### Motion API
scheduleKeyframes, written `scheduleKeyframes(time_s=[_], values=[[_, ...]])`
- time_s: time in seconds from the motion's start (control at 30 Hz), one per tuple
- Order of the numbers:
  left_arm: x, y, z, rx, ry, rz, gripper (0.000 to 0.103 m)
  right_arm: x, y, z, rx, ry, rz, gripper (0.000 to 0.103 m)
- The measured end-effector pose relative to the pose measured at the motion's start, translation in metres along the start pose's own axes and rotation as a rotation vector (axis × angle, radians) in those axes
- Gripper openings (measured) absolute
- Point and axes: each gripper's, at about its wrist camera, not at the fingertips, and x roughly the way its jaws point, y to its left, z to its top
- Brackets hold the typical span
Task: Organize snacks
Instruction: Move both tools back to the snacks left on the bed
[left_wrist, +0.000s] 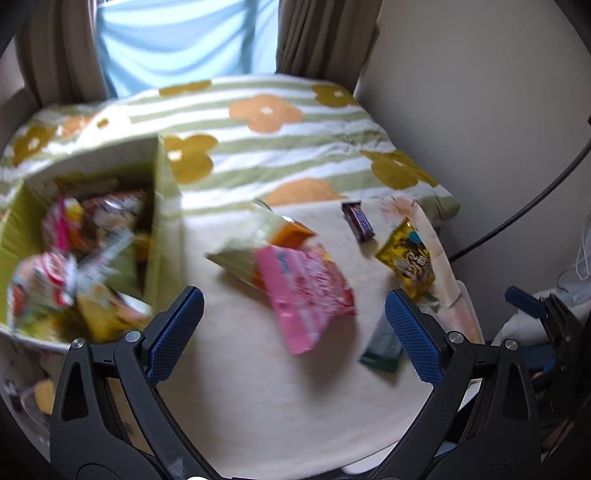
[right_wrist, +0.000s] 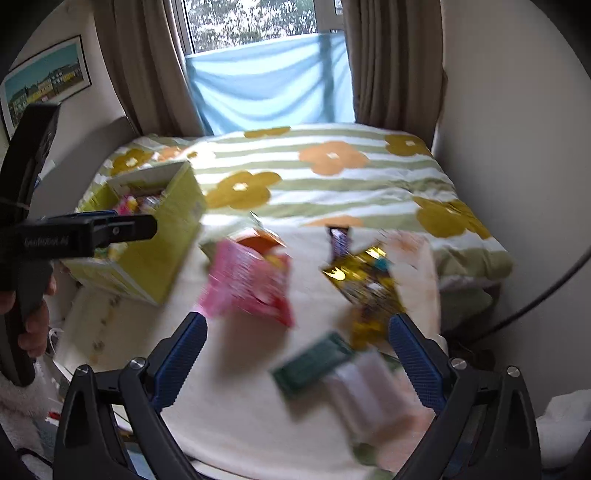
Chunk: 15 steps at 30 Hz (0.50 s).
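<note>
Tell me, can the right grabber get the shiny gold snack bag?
Probably yes. The right gripper is open and empty, and the gold snack bag lies on the cream cloth just ahead of its right finger. Nothing covers the bag; only the purple bar touches its far edge.

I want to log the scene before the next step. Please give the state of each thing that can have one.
green box: open, holds snacks
pink packet: lying loose on the cloth
gold packet: lying loose
dark bar: lying loose
left gripper: open, empty
right gripper: open, empty
</note>
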Motion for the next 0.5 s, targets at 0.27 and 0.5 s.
scheduleKeyframes(time_s=[0.27, 0.5], values=[[0.066, -0.021, -0.014, -0.111, 0.113, 0.023, 0.098, 0.023, -0.052, -0.034, -0.032, 0.097, 0.041, 0.098], [0.118, -0.023, -0.016, -0.148, 0.176, 0.071, 0.098, 0.052, -0.059, -0.057, -0.079, 0.161, 0.055, 0.098]])
